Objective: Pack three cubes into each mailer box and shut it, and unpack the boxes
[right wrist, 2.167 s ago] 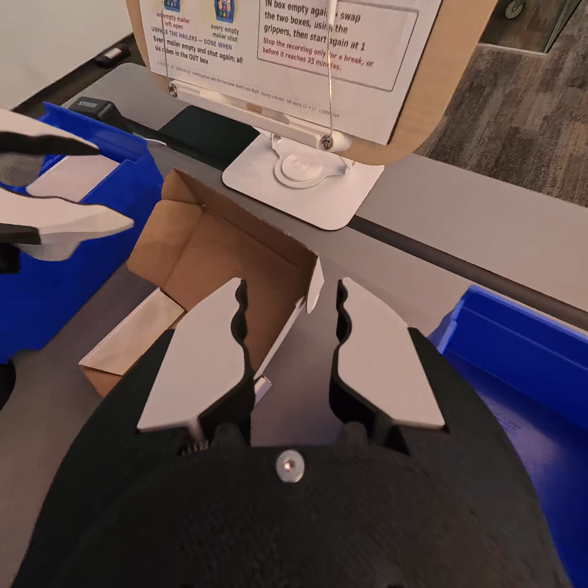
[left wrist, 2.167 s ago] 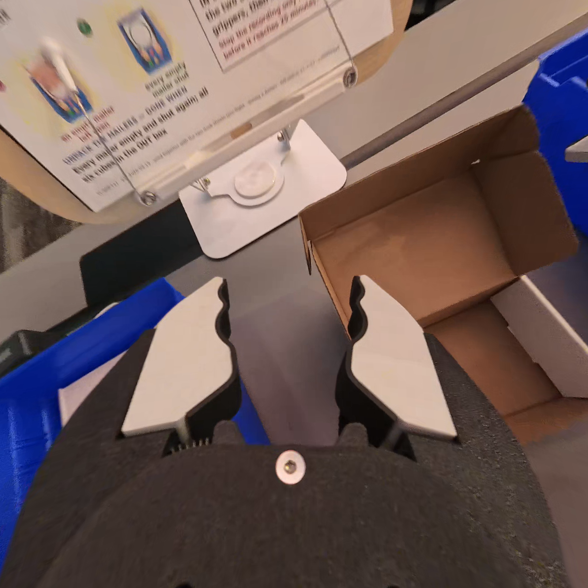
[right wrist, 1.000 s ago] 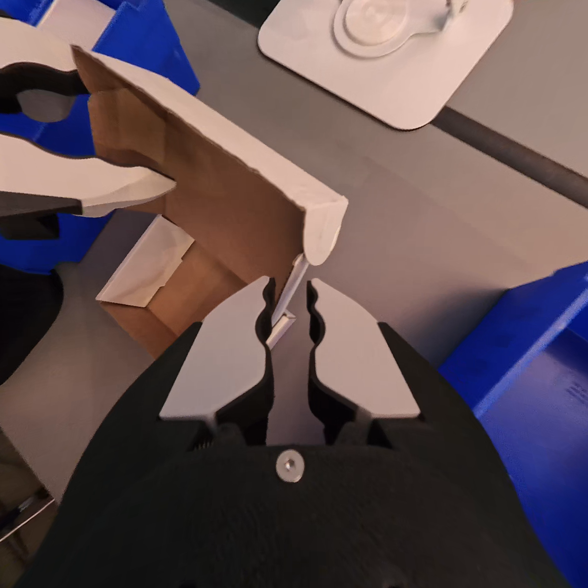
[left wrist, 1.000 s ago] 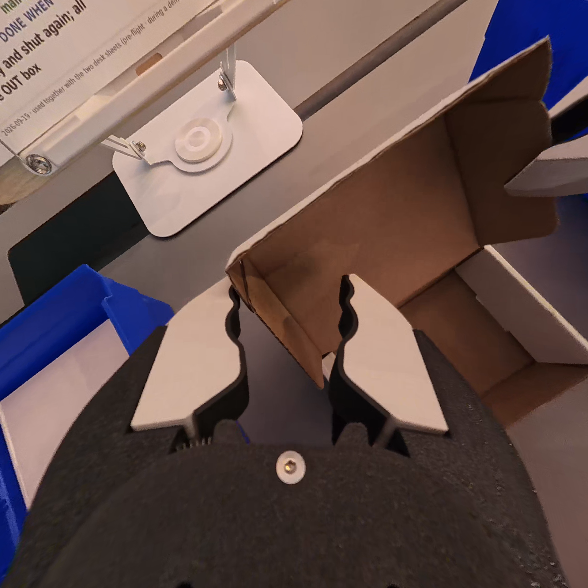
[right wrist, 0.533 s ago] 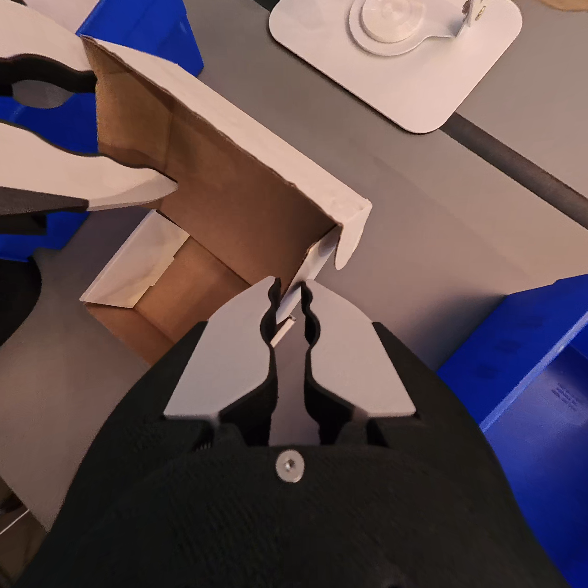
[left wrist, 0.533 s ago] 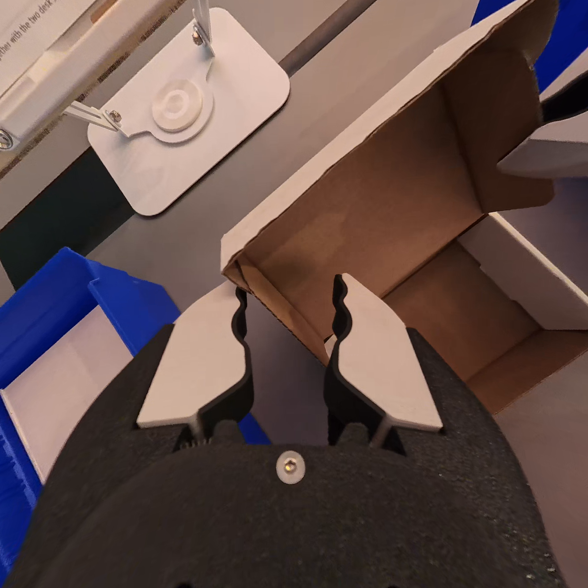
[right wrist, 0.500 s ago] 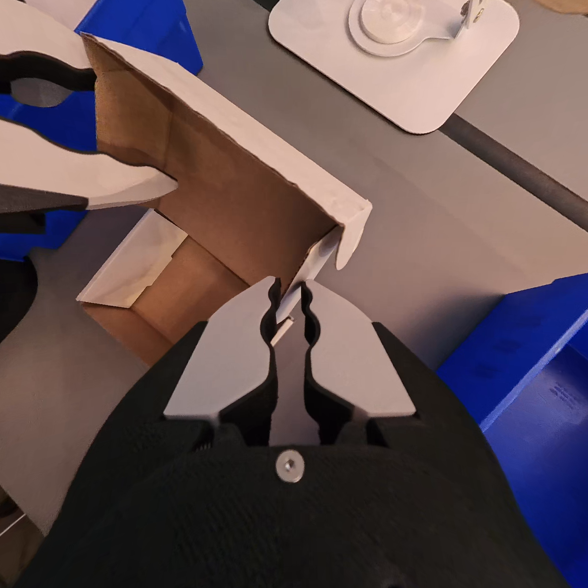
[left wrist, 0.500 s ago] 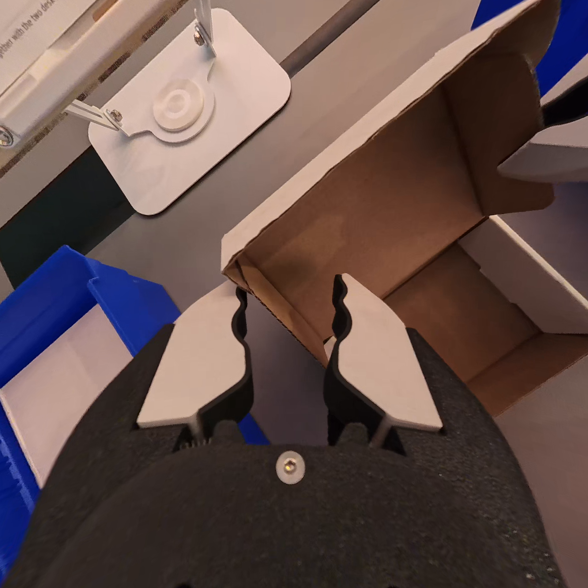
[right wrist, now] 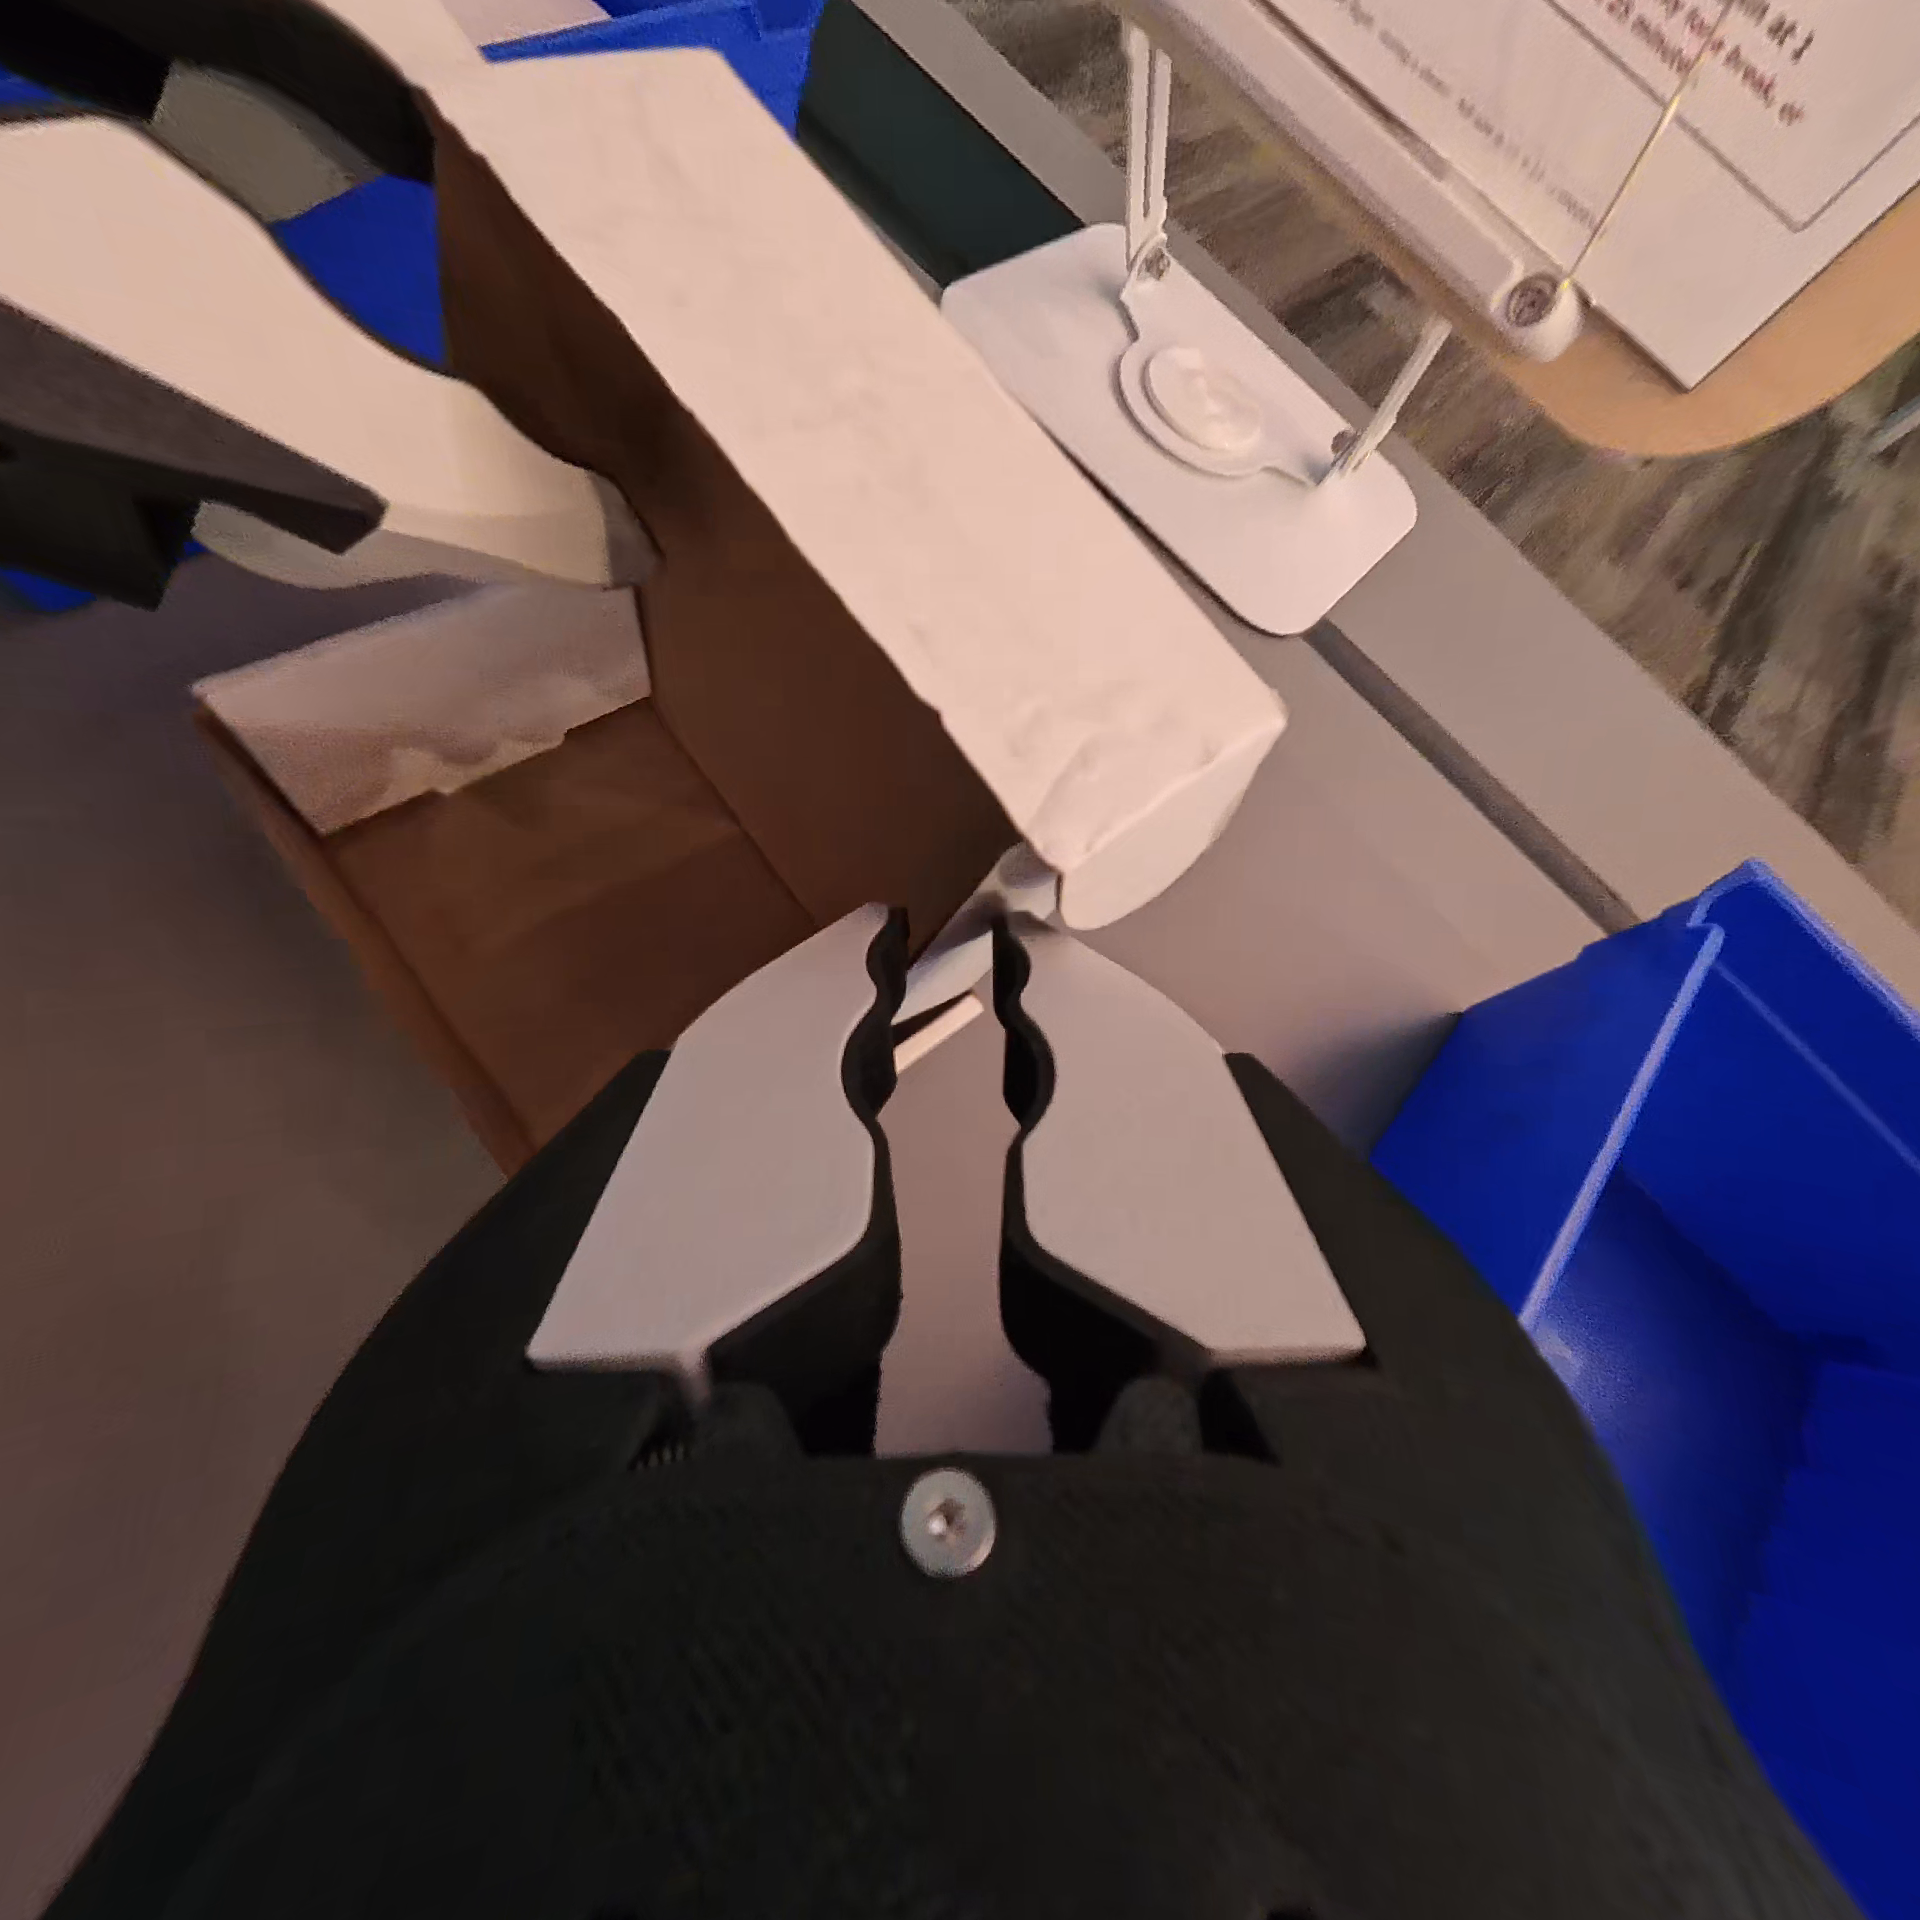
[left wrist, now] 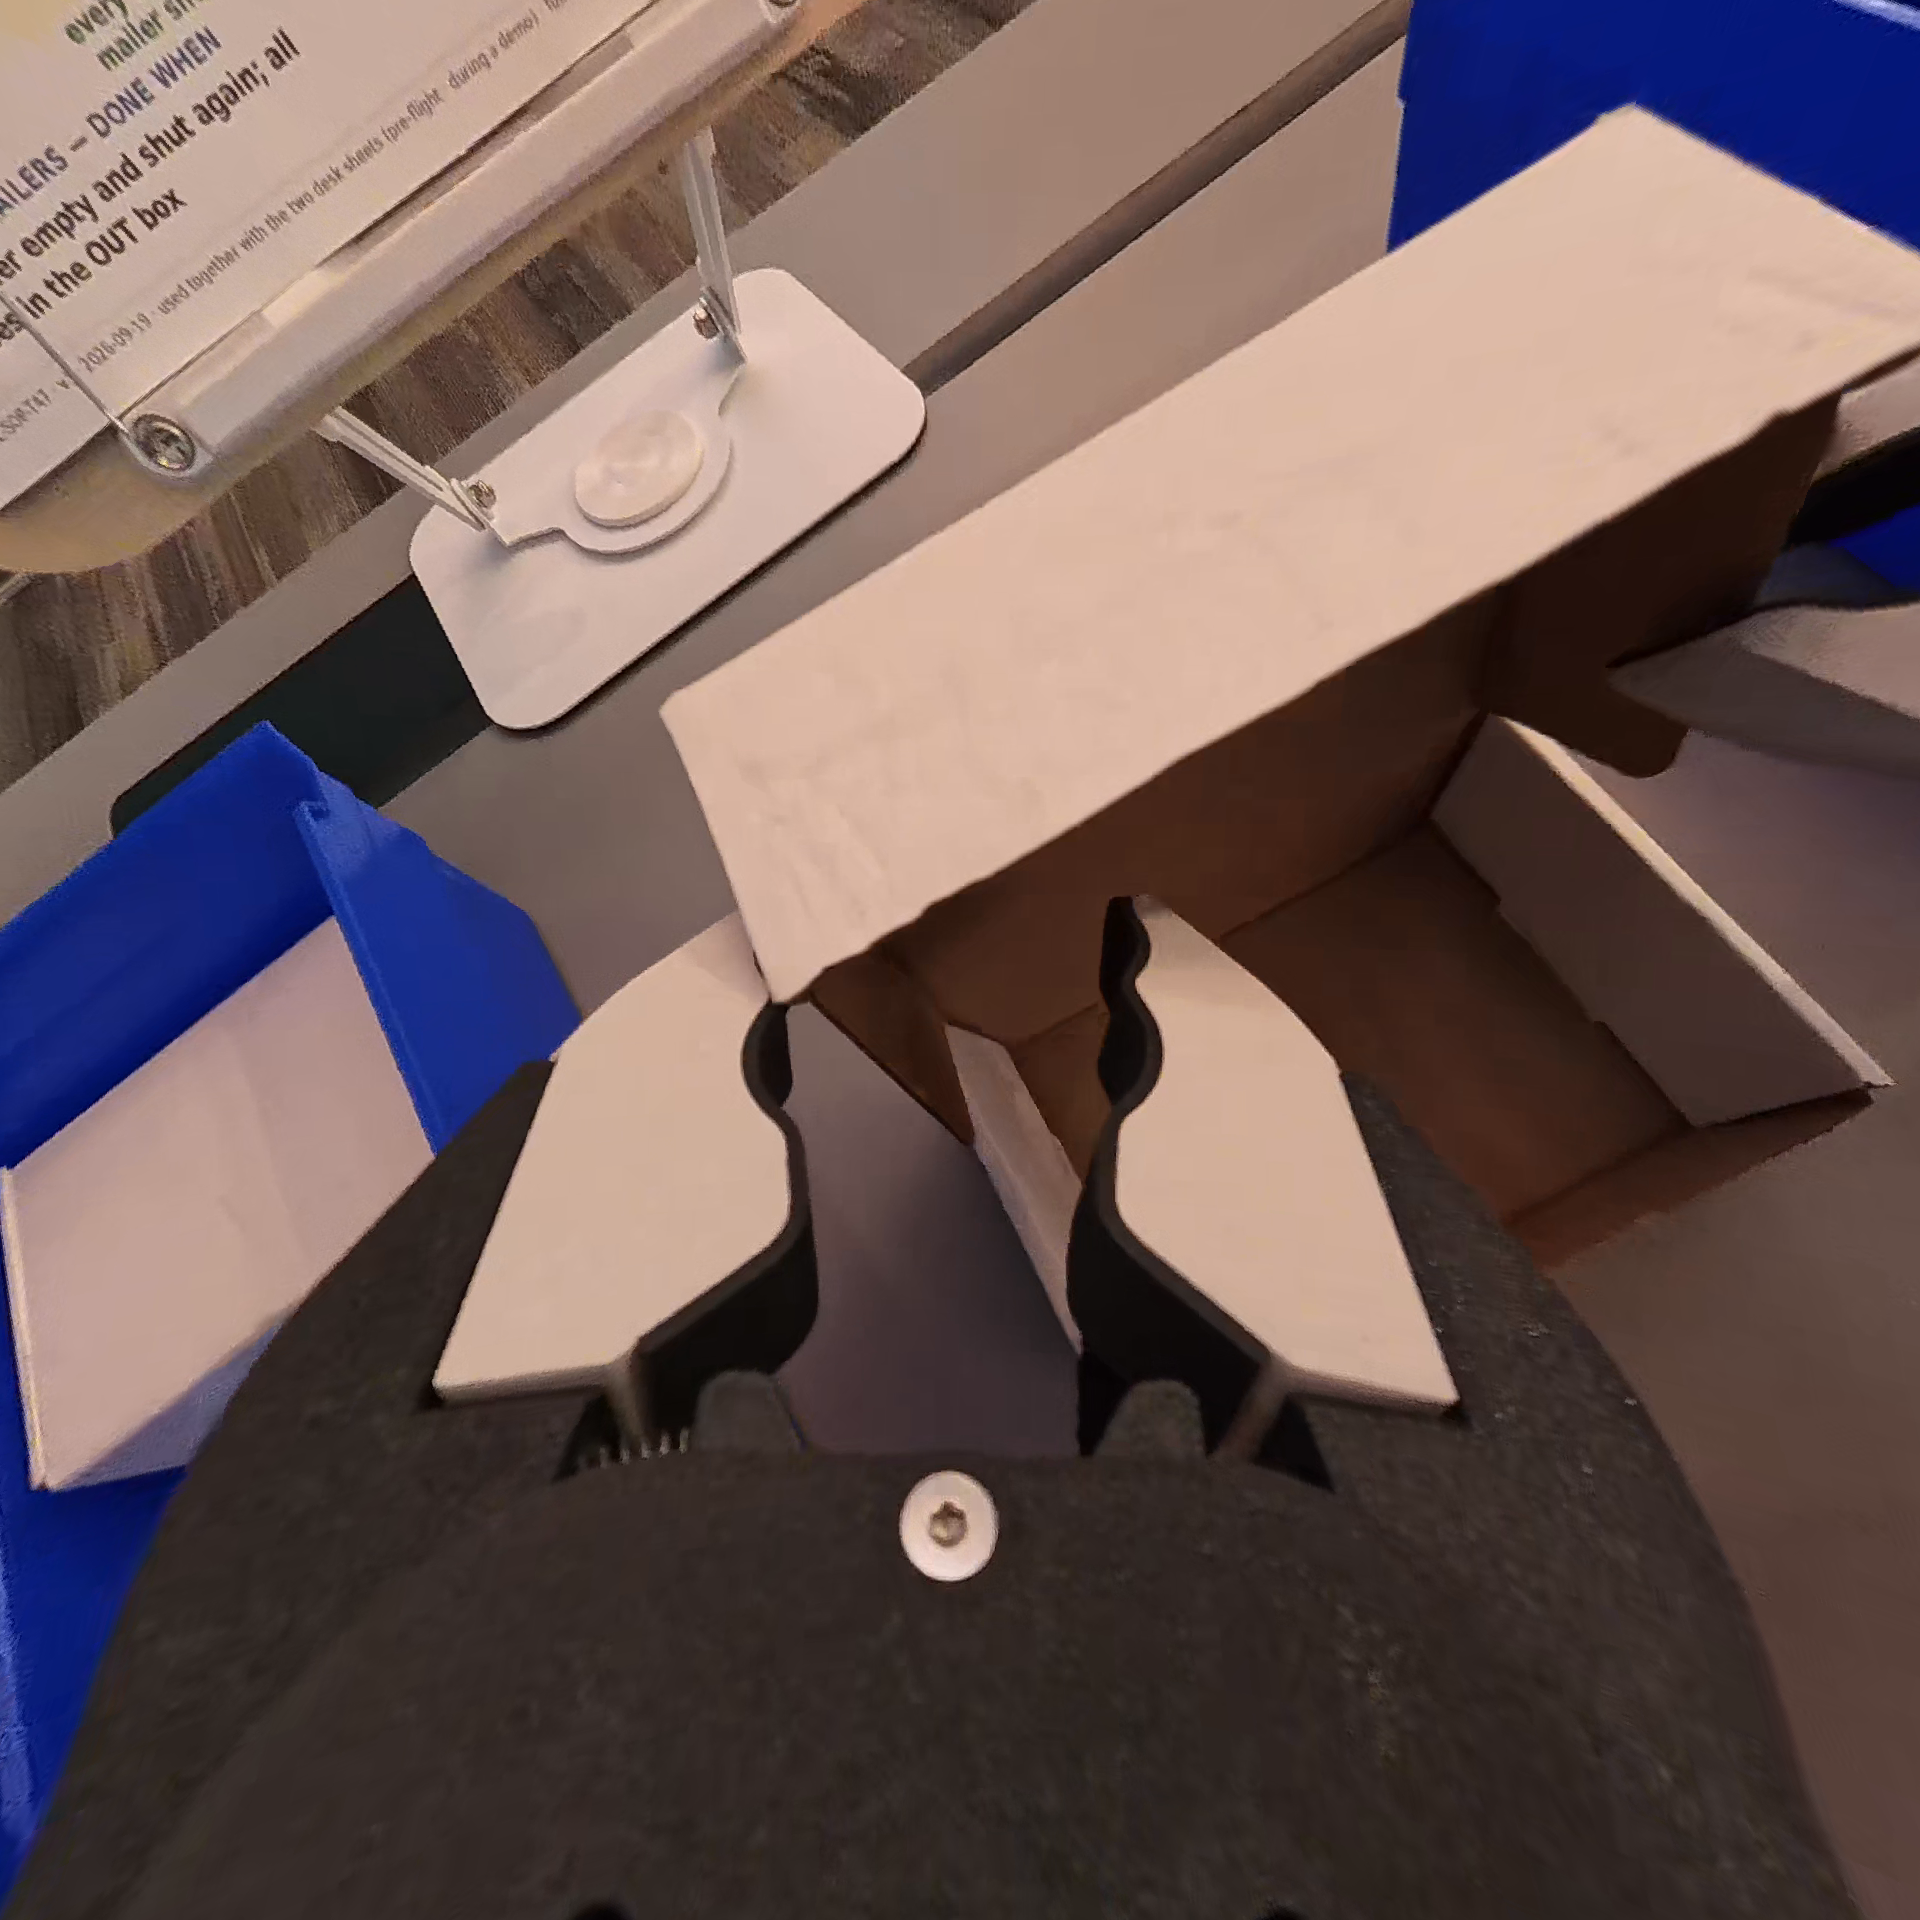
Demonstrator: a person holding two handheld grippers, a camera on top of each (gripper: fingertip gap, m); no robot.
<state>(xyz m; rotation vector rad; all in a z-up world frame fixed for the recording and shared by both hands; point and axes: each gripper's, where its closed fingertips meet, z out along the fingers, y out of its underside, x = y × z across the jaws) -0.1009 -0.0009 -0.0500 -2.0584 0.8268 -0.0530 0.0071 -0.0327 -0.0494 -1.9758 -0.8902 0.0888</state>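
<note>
Where grey desk ends — wood-grain floor beyond.

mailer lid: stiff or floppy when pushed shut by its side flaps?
The lid is probably fairly stiff: its panel looks flat, half-closed. The side flap between the right tongs looks thin and will likely bend first. The open box shows no cubes, so it may slide.
</note>
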